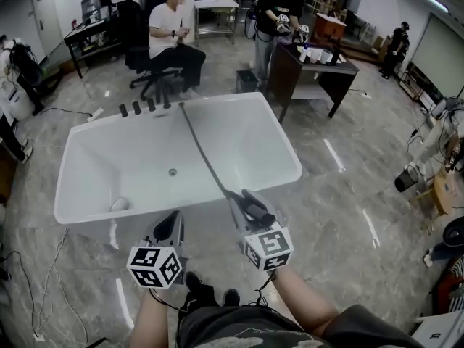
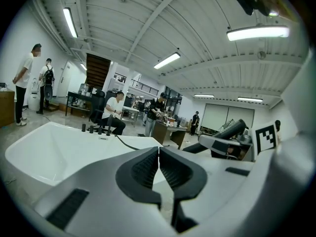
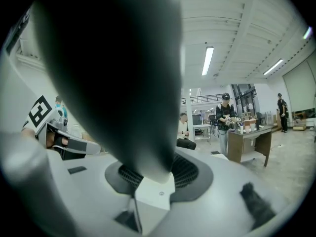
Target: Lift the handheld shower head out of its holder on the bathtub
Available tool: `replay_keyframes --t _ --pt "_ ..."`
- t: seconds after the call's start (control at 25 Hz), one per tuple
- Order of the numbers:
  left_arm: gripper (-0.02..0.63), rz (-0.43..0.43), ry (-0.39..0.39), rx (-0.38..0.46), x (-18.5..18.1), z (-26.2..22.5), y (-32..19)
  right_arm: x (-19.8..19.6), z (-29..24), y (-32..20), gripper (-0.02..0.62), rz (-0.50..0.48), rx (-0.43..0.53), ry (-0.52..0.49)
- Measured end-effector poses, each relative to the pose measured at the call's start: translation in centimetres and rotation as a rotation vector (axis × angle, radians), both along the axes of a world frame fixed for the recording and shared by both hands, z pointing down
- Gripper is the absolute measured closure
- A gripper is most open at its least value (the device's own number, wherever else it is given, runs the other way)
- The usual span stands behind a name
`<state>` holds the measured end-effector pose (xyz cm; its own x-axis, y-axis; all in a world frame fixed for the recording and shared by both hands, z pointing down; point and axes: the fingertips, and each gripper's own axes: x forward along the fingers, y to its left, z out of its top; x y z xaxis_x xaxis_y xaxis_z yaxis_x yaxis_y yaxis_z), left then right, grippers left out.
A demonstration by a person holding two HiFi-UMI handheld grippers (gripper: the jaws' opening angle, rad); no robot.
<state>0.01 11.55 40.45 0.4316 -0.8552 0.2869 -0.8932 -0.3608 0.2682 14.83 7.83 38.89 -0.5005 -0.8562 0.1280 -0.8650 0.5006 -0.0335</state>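
The white bathtub [image 1: 87, 133] lies ahead of me, with black taps [image 1: 143, 107] on its far rim. A dark hose [image 1: 206, 158] runs from the taps across the tub to the dark handheld shower head [image 1: 255, 203]. My right gripper [image 1: 246, 201] is shut on that shower head near the tub's front rim. In the right gripper view the shower head [image 3: 118, 73] fills the space between the jaws of the right gripper [image 3: 157, 174]. My left gripper [image 1: 170, 227] hovers beside it at the front rim, shut and holding nothing; its pads [image 2: 170, 169] meet.
A person sits on an office chair [image 1: 170, 38] behind the tub. Another person stands at a brown desk [image 1: 315, 67] at the back right. Cables [image 1: 29, 281] trail over the marble floor at the left. My own legs are at the bottom edge.
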Motion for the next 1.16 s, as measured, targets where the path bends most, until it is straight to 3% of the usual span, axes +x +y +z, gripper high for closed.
replay_keyframes --t 0.4,1.16 --pt "0.589 -0.005 -0.003 -0.012 0.4 0.4 2.1 -0.2 1.6 1.5 0.46 -0.007 -0.028 0.021" --pt "0.589 0.012 -0.001 -0.008 -0.2 1.1 1.4 -1.3 2.4 1.3 0.46 -0.013 -0.029 0.05"
